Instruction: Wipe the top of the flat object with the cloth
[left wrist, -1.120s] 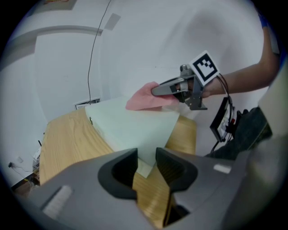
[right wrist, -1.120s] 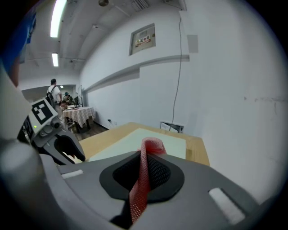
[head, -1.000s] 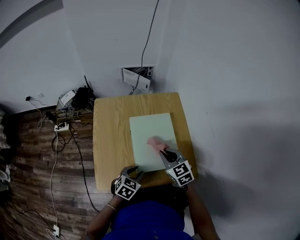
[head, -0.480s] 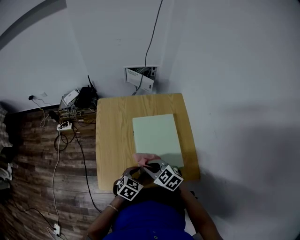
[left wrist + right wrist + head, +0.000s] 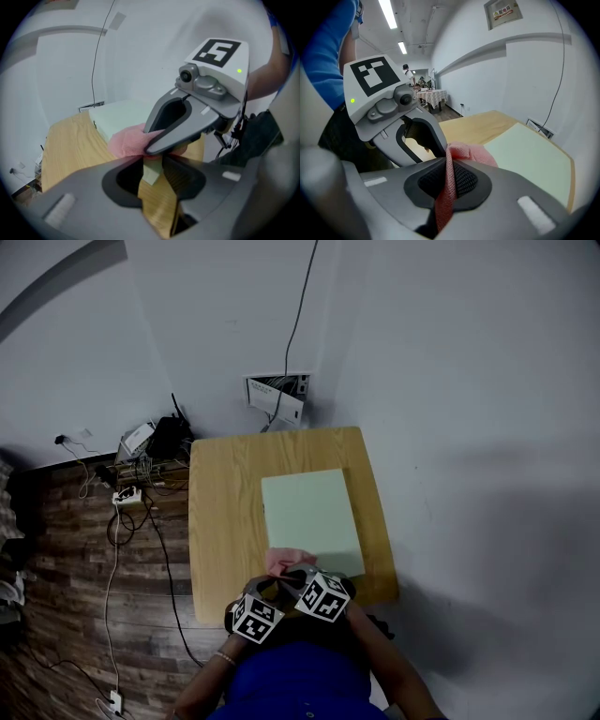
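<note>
**Progress.** One pale green flat rectangular panel (image 5: pixel 311 517) is seen lying flat on the light wooden bench (image 5: pixel 225 512). The pink woven cloth (image 5: pixel 289 562) is held at the panel's near-left corner, largely off the panel and over bare wood. It is pinched fast in the closed jaws of the right gripper (image 5: pixel 449 157). The left gripper (image 5: pixel 152 164) is placed just beside that same corner, with its jaws only narrowly apart and nothing held between them. No mark or residue can be made out on the panel top, so completion cannot be confirmed. It is judged that a stroke is not under way and that further passes across the top may be owed.

**Count.** One panel, one cloth, one bench and two grippers are recorded.
</note>
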